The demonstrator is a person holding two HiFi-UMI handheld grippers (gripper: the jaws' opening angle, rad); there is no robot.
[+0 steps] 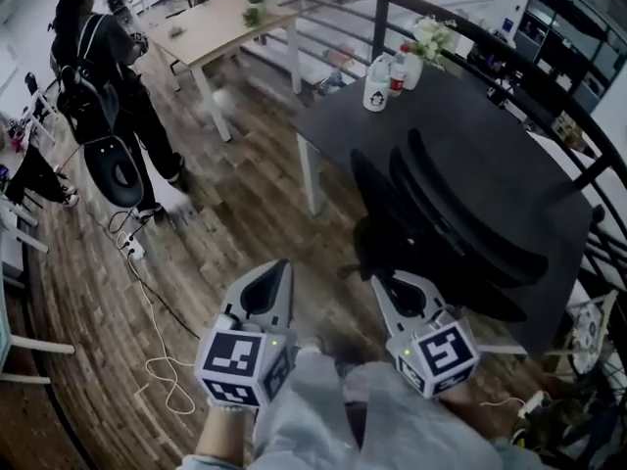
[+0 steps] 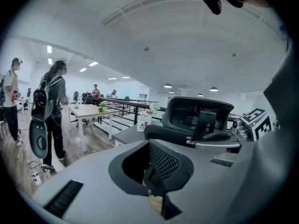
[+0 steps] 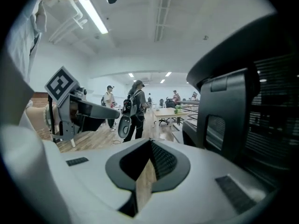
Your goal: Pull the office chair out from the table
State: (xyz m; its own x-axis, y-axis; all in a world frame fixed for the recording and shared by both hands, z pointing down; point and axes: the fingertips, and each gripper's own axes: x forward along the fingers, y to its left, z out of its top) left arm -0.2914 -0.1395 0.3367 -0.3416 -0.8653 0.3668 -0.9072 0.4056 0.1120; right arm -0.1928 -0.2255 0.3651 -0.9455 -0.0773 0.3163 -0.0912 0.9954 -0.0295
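Our left gripper and right gripper both have fingers closed, empty. Just beyond, the office chair sits tucked against the dark worktop. We judge it heavy but probably rolling; its stiff backrest edge suits gripping.

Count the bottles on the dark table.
2: a white bottle and a red-labelled bottle, together at the far corner of the dark table, beside the flowers. The chair may hide others.
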